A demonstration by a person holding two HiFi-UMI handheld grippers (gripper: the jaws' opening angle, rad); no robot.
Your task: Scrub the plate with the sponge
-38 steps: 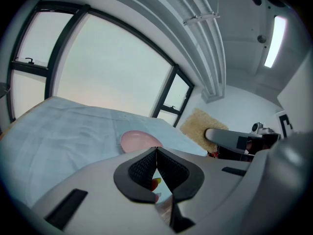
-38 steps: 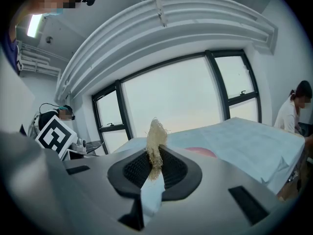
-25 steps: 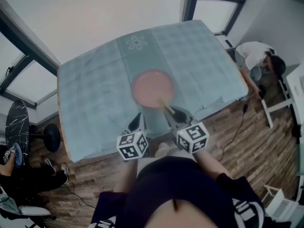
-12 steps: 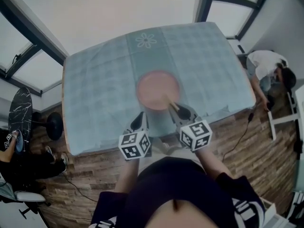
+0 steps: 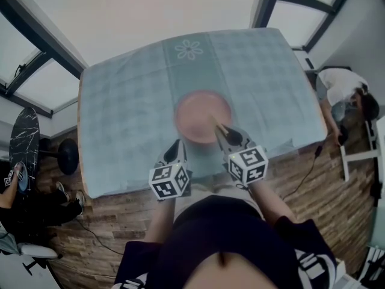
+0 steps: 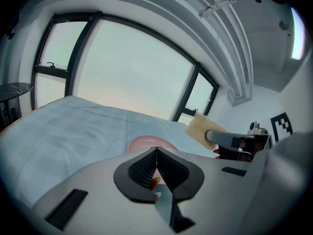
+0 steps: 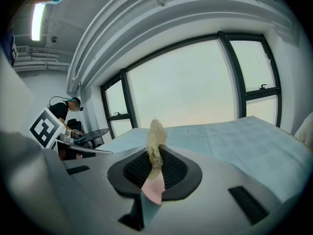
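Observation:
A pink plate (image 5: 201, 113) lies in the middle of the table with the blue checked cloth (image 5: 120, 119). My right gripper (image 5: 222, 131) is shut on a tan sponge (image 5: 216, 124), which reaches over the plate's near right rim. In the right gripper view the sponge (image 7: 156, 131) stands upright between the jaws of the right gripper (image 7: 155, 154). My left gripper (image 5: 177, 144) hovers just short of the plate's near left rim. It (image 6: 155, 149) is shut with nothing in it, and past it show the plate (image 6: 145, 142) and the sponge (image 6: 199, 128).
The table's near edge (image 5: 198, 173) runs just under both grippers. A person (image 5: 344, 88) crouches on the wooden floor at the right. A dark marble side table (image 5: 23, 152) and a black stool base (image 5: 65, 156) stand at the left.
My right gripper has moved a little forward, so the sponge now lies over the plate's near rim. The left gripper has hardly moved. The head view has shifted slightly.

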